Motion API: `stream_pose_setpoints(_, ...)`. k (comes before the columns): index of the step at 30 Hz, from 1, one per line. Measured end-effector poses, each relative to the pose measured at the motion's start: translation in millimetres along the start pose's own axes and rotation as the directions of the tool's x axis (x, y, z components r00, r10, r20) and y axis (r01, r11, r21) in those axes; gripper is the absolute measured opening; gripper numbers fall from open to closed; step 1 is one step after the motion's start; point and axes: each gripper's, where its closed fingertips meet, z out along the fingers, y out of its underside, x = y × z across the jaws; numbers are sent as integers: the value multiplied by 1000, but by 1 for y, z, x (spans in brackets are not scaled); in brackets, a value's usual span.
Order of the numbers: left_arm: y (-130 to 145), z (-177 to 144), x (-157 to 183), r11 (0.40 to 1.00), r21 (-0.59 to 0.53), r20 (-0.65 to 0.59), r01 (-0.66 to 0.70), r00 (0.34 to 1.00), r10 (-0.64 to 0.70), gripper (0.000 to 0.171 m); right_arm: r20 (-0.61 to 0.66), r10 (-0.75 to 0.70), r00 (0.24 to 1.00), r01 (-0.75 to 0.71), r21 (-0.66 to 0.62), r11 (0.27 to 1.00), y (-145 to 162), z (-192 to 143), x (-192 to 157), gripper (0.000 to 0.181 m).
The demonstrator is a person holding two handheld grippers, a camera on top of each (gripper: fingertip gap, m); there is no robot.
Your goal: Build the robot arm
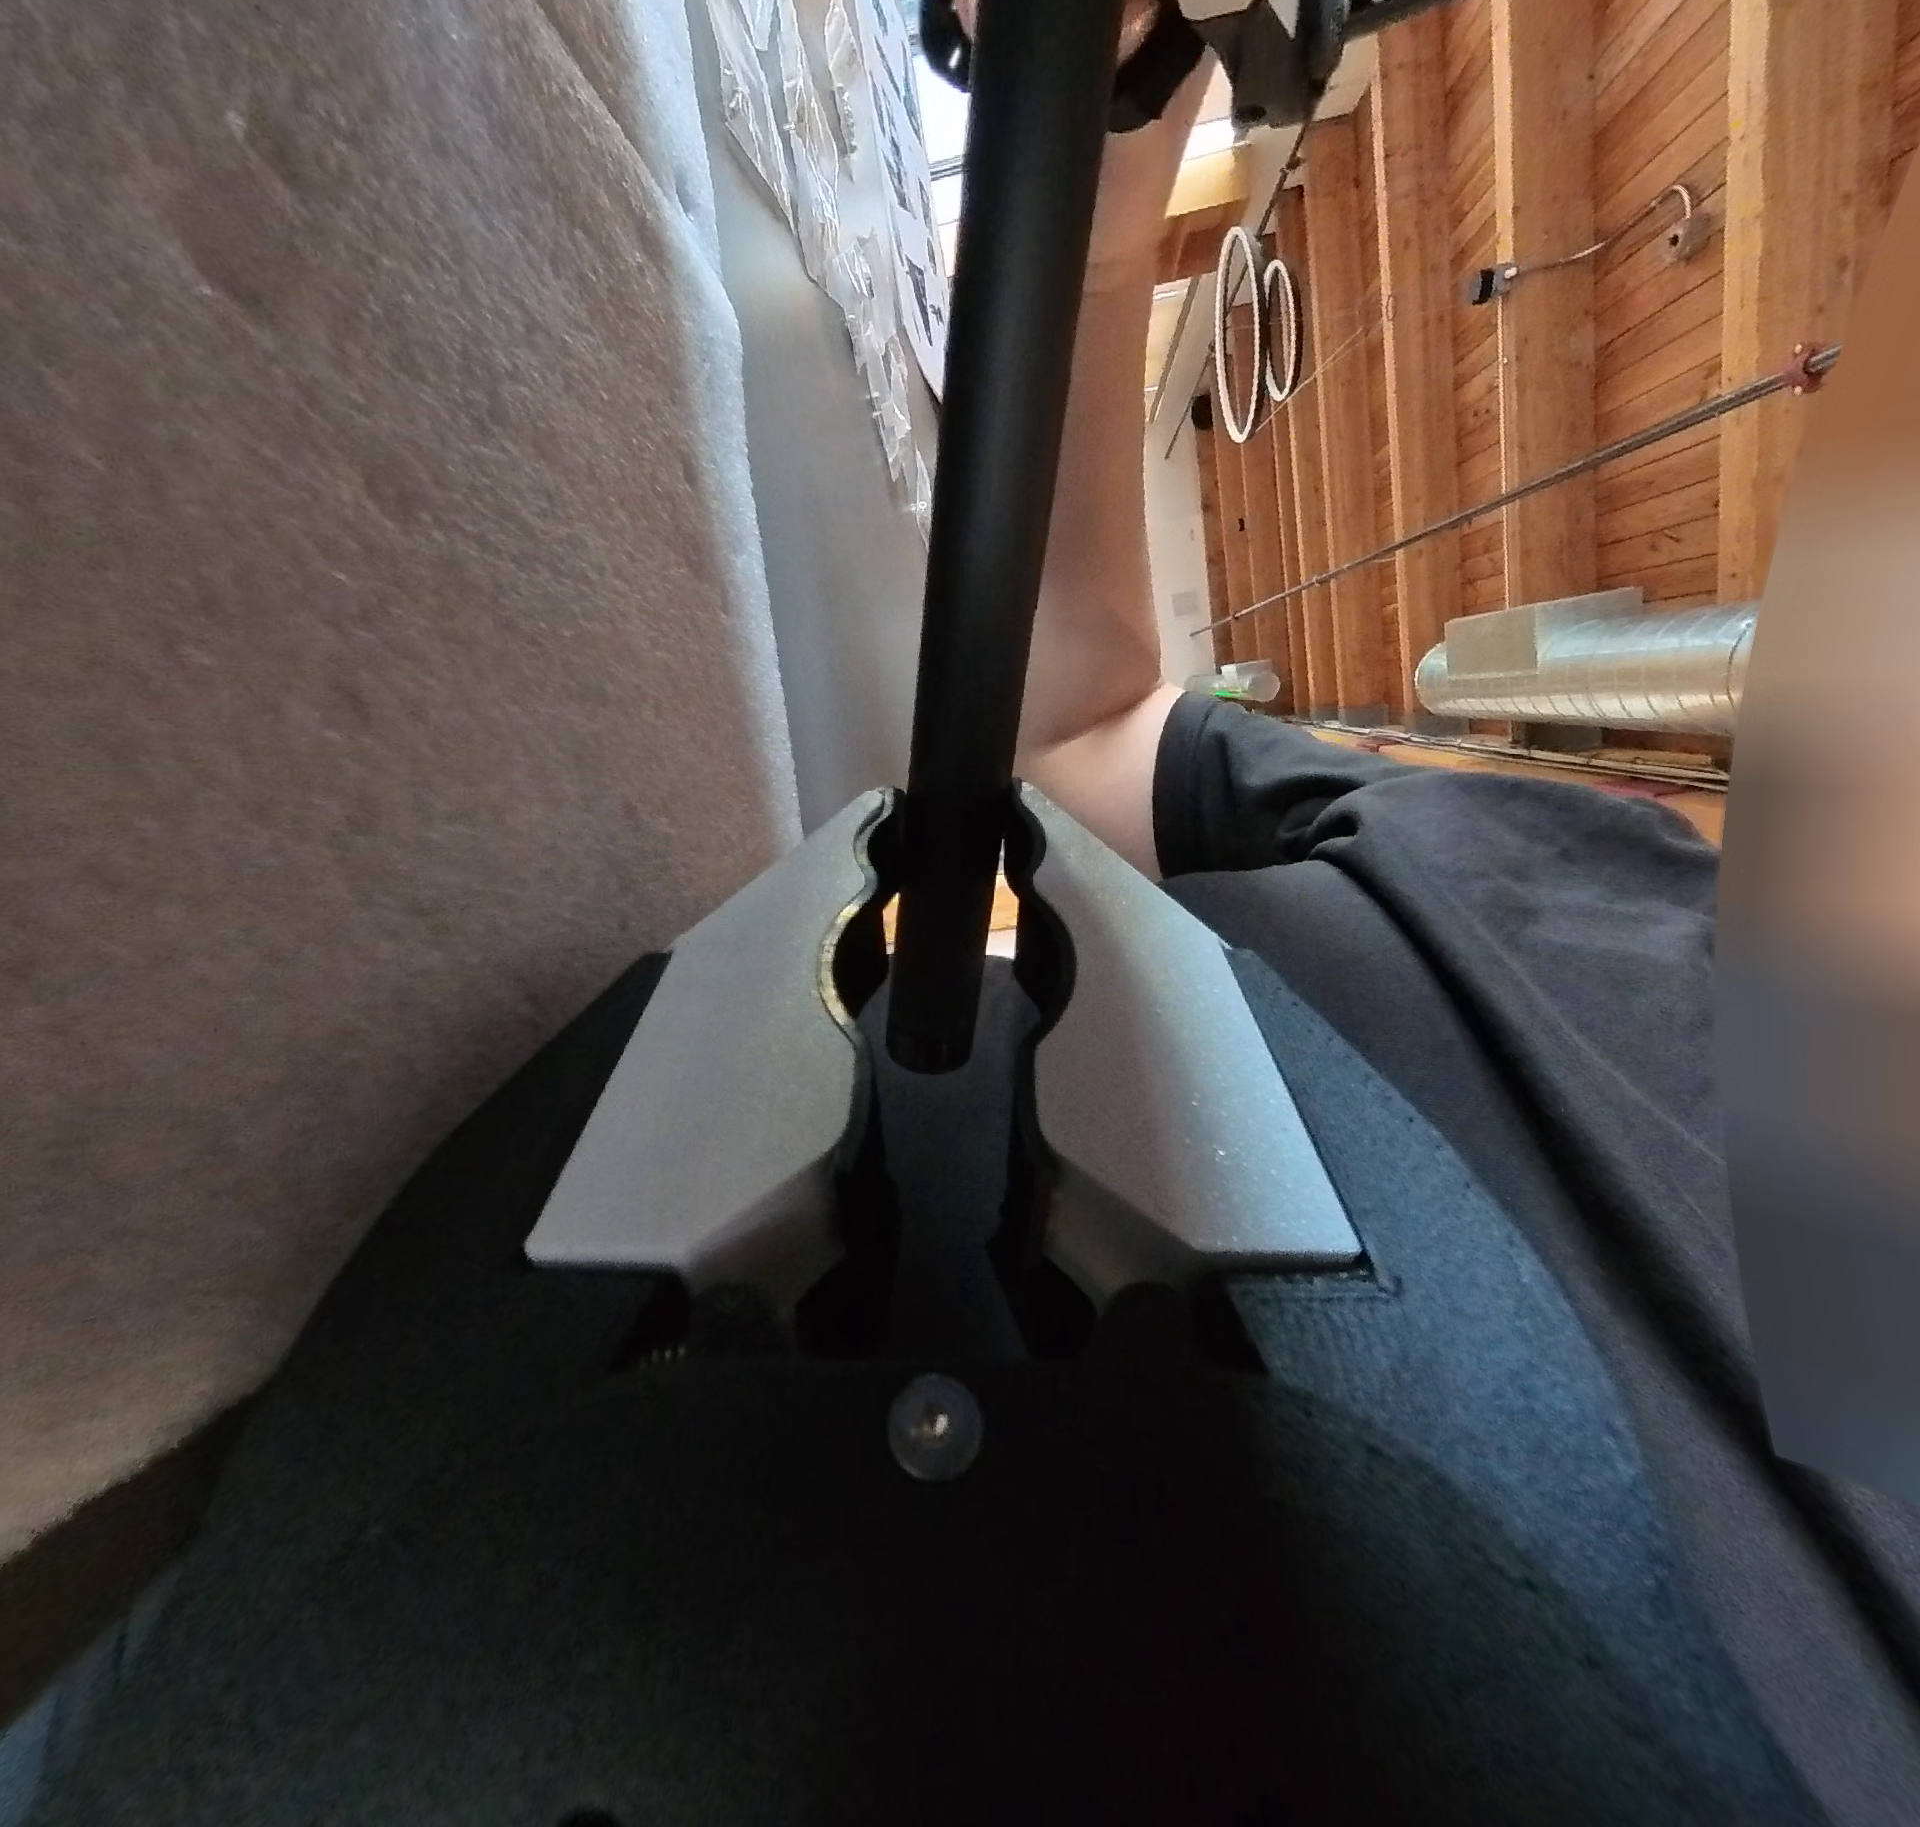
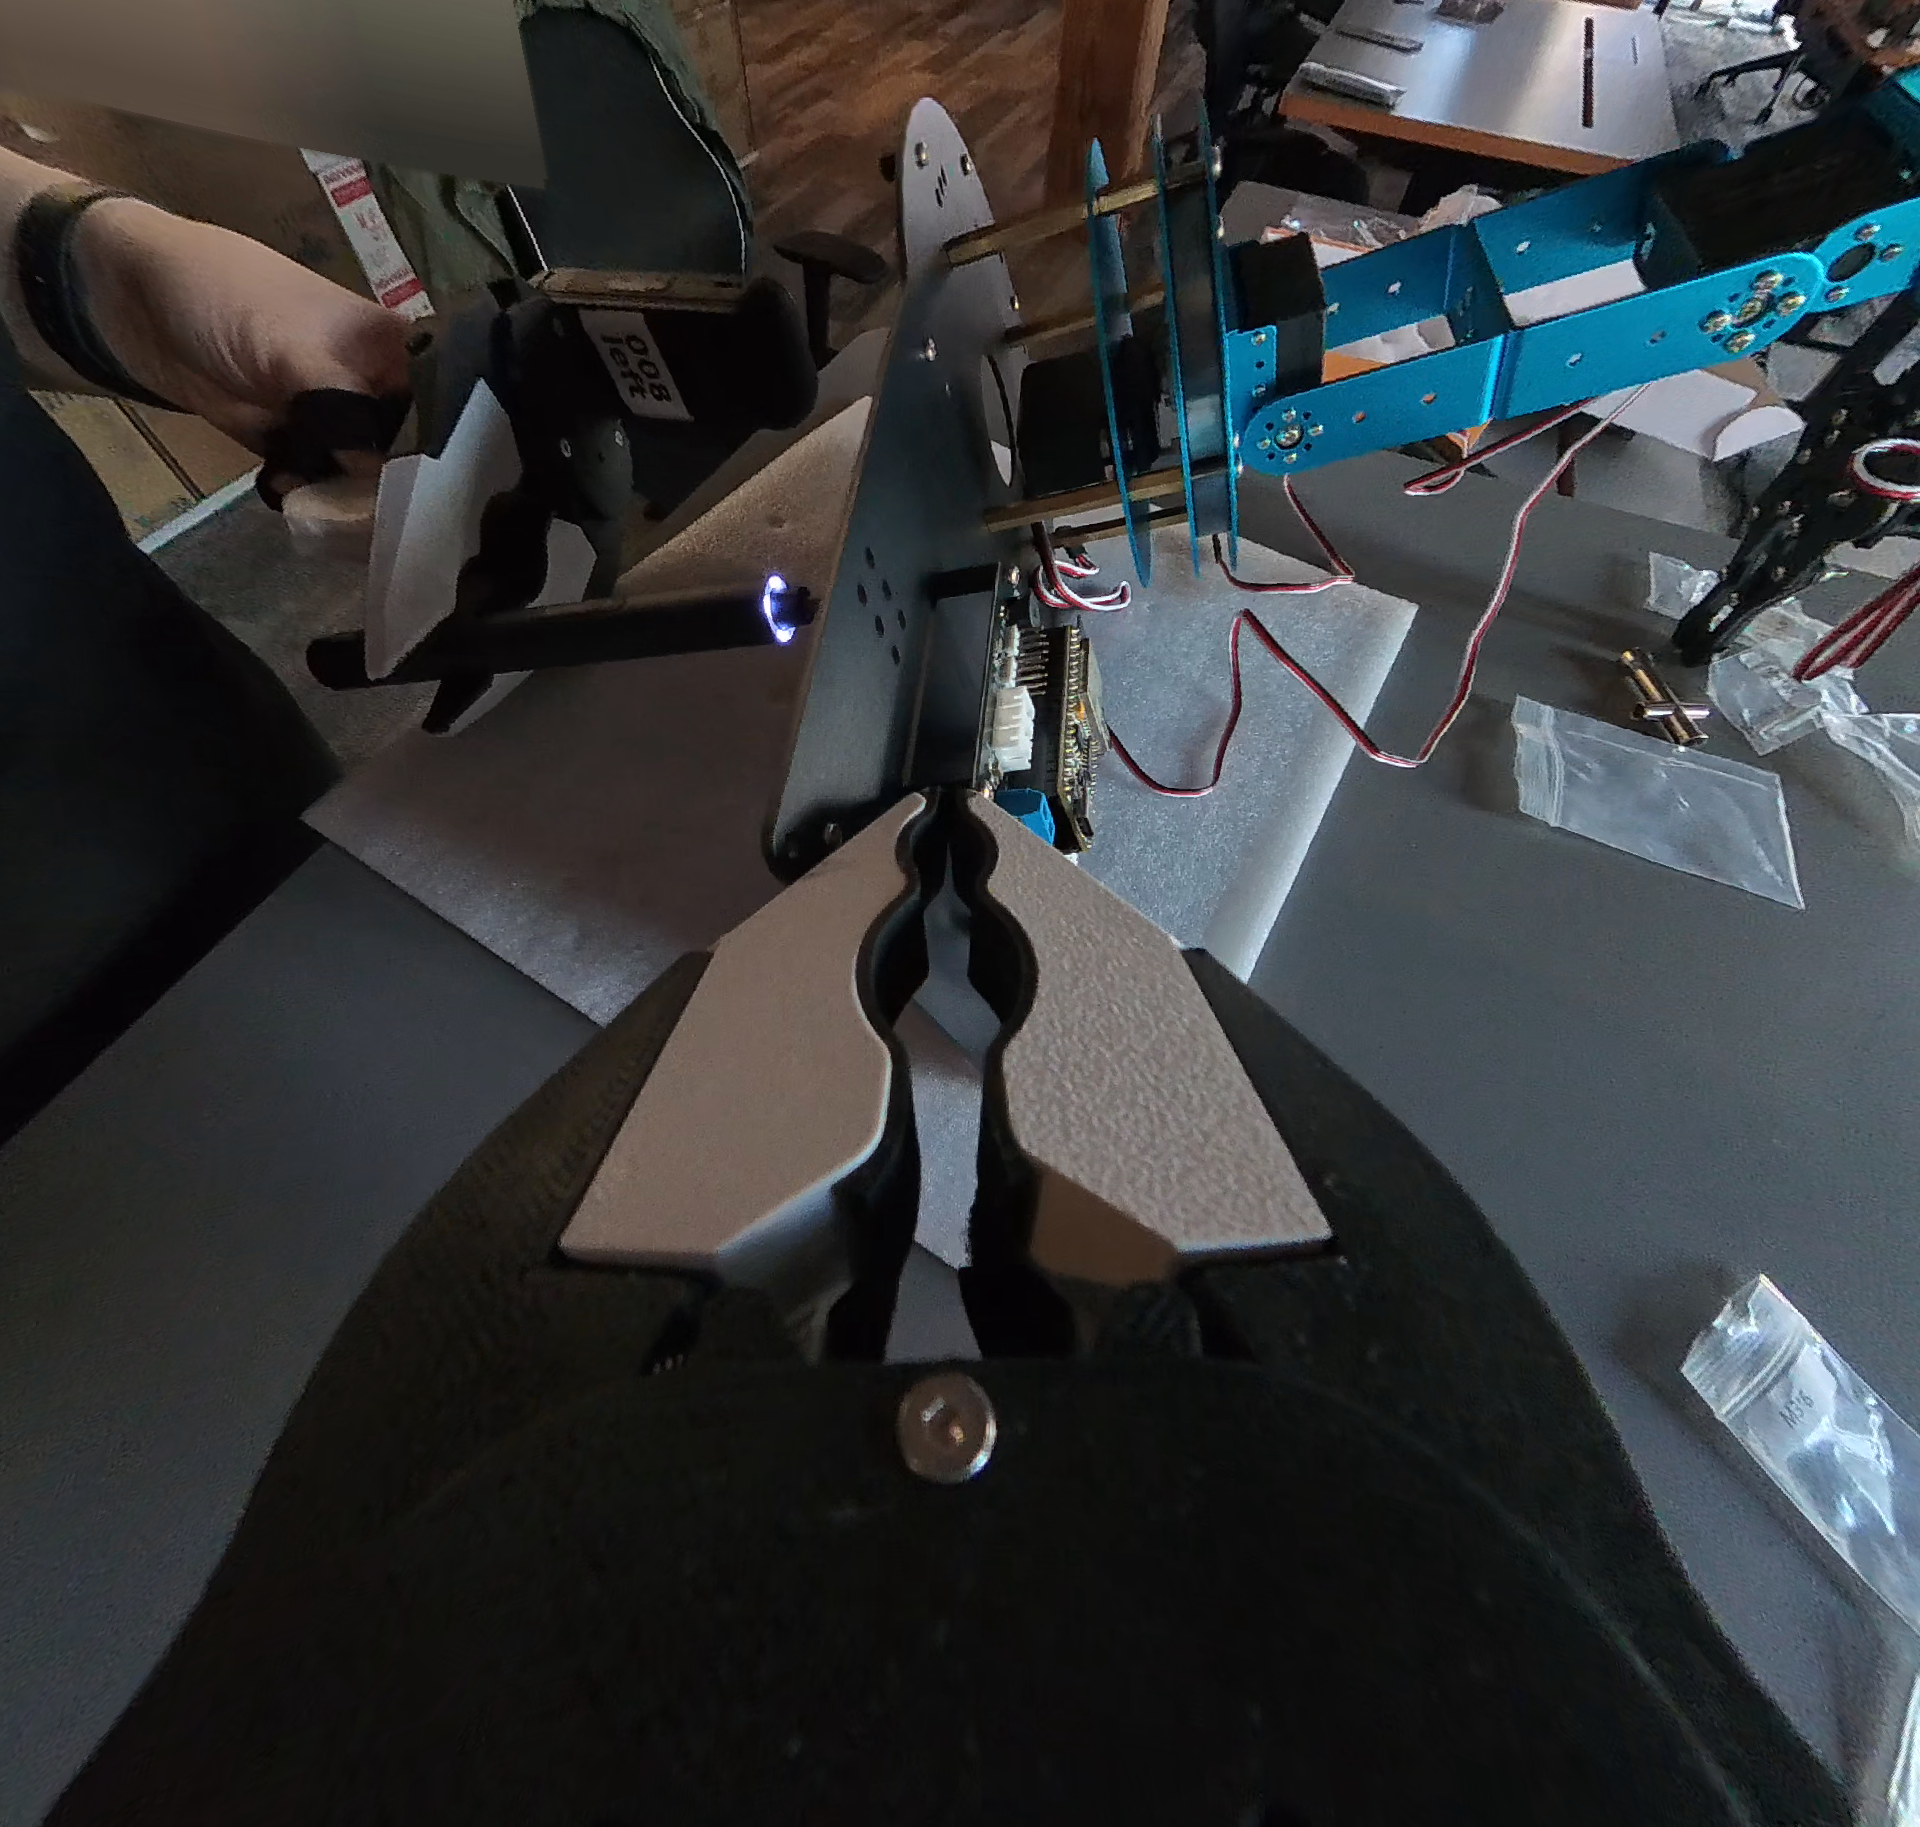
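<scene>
My left gripper [image 1: 951, 816] is shut on a black electric screwdriver [image 1: 987, 427], gripping it near its rear end. In the right wrist view that gripper [image 2: 457, 634] holds the screwdriver [image 2: 582, 624] level, its lit ring tip against a dark metal base plate [image 2: 883, 489] standing on edge. The plate carries a circuit board [image 2: 1039, 686] and a blue robot arm [image 2: 1455, 333] with red-and-white wires [image 2: 1320, 707]. My right gripper [image 2: 943, 811] is shut at the plate's lower edge, beside the board. The exact contact is hidden behind its fingertips.
A white foam sheet [image 2: 623, 821] lies on the grey table [image 2: 1507, 1050] under the plate. Clear plastic bags [image 2: 1662, 801] and a metal tool [image 2: 1662, 707] lie to the right. A black frame [image 2: 1829, 489] stands far right. A person's arm [image 1: 1101, 530] and dark shirt [image 1: 1455, 894] are close. There is about 15 centimeters between the tips of the two grippers.
</scene>
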Motion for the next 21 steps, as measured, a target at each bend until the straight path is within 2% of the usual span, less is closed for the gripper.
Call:
stream_pose_setpoints(3, 0, 1, 1, 1000, 0, -8, 2, 1000, -2, 17, -10, -5, 1000, 5, -29, 1000, 5, -2, 1, 0)
stream_pose_setpoints(14, 1, 3, 2, 1000, -4, -16, -1, 1000, 1, 17, -15, 26, 1000, -27, -10, 1000, 4, 0, 1, 0)
stream_pose_setpoints(17, 1, 3, 2, 1000, -1, -18, -6, 1000, 6, 17, -106, 49, 993, -52, -23, 998, 8, -15, 5, 0)
stream_pose_setpoints(18, 1, 3, 2, 1000, 1, -20, -7, 1000, 7, 17, -147, 96, 985, -93, 24, 995, 5, -27, 4, 0)
stream_pose_setpoints(19, 1, 4, 2, 1000, 0, -21, -7, 1000, 7, 17, -175, 161, 971, -141, 123, 982, -3, -40, -2, 0)
stream_pose_setpoints(21, 1, 5, 1, 1000, -1, -26, -6, 1000, 6, 17, -179, 304, 936, -221, 372, 901, -22, -66, -23, 0)
